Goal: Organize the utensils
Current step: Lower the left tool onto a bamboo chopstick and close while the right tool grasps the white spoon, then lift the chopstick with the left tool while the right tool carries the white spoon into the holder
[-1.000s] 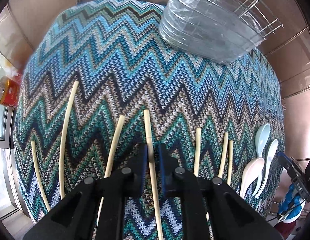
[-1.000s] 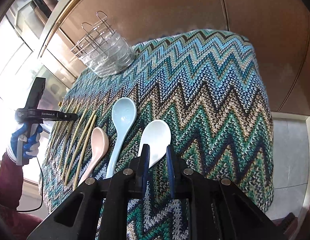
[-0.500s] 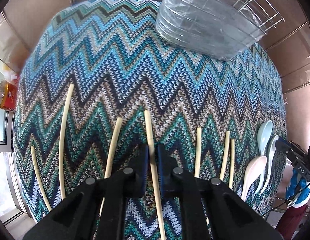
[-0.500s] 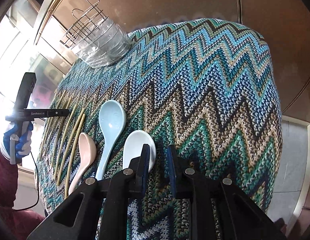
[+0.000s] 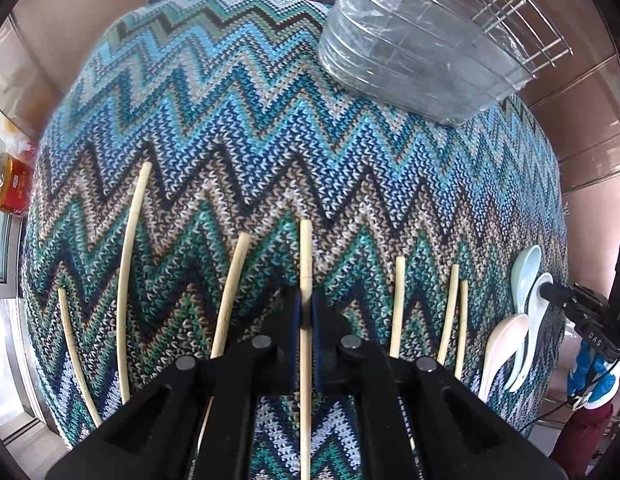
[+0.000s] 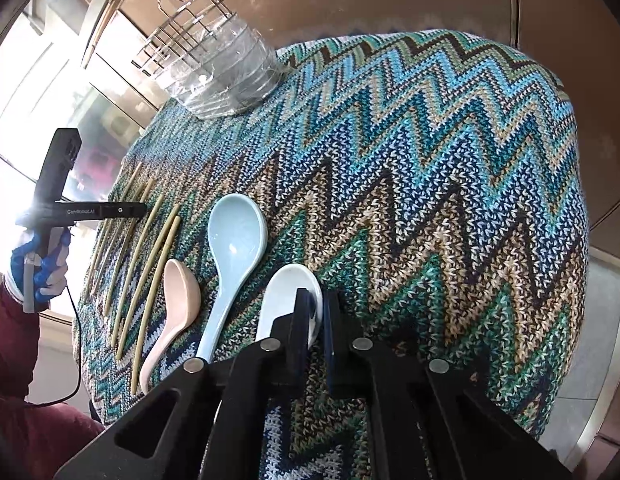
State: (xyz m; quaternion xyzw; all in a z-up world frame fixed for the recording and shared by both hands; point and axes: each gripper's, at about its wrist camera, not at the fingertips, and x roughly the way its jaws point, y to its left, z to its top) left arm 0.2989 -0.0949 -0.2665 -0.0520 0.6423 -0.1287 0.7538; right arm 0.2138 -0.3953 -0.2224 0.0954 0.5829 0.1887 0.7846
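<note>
Wire rack (image 5: 505, 8) (plastic-lined (image 5: 409, 52))

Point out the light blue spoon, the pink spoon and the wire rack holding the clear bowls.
light blue spoon (image 6: 237, 232), right wrist view, middle of its bowl.
pink spoon (image 6: 182, 292), right wrist view, inside of its bowl.
wire rack (image 5: 505, 4), left wrist view, on its upper wires above the clear bowls (image 5: 409, 52).
</note>
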